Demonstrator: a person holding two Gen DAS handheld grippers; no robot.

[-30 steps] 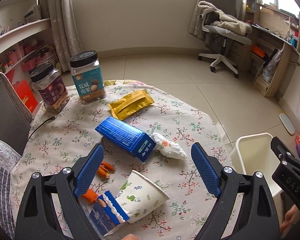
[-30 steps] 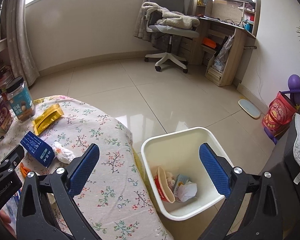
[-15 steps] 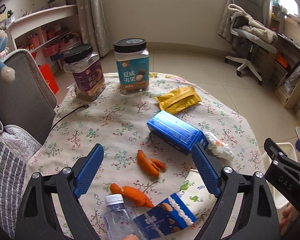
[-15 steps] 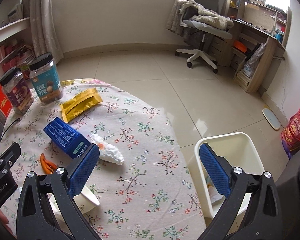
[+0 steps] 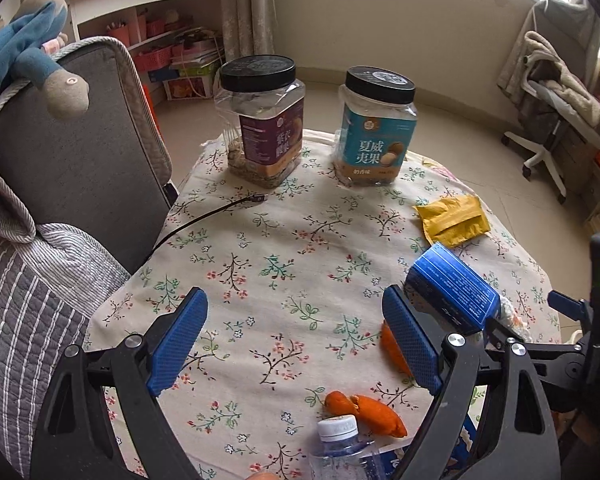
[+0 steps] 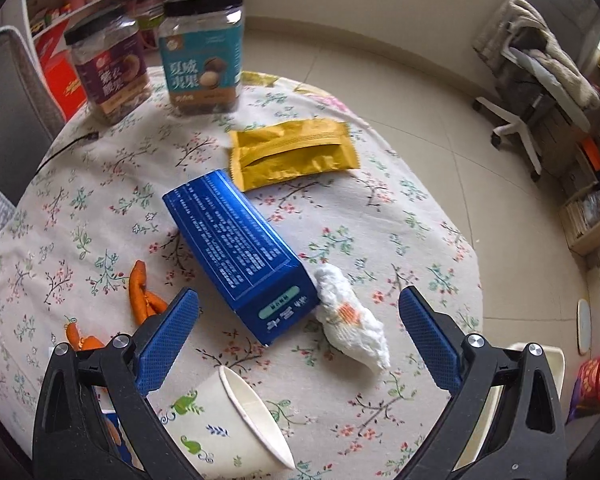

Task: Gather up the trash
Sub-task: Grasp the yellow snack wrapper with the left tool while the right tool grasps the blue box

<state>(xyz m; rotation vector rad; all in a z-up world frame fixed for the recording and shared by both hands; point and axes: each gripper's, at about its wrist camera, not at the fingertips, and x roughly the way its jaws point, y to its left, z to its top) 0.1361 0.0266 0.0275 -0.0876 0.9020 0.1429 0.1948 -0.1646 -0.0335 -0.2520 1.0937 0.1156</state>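
Floral cloth covers the round worktop (image 6: 380,216), and the trash lies scattered over it. The right gripper (image 6: 298,336) hangs above the near edge with its jaws wide and nothing between the pads; beneath the gap lie the end of a blue carton (image 6: 240,256) and a crumpled white tissue (image 6: 350,316) that touches the carton's end. A paper cup (image 6: 224,428) lies on its side just in front of that gripper, and a yellow pouch (image 6: 296,152) sits beyond the carton. Orange peel scraps (image 6: 142,296) lie left of the carton. The left gripper (image 5: 296,340) also stands wide and empty over bare cloth, with a clear bottle (image 5: 340,448) at the bottom edge of its view, probably lying near a blue packet. Two black-lidded jars (image 5: 376,128) stand upright at the far side. The white bin's (image 6: 536,360) rim shows past the worktop's right edge.
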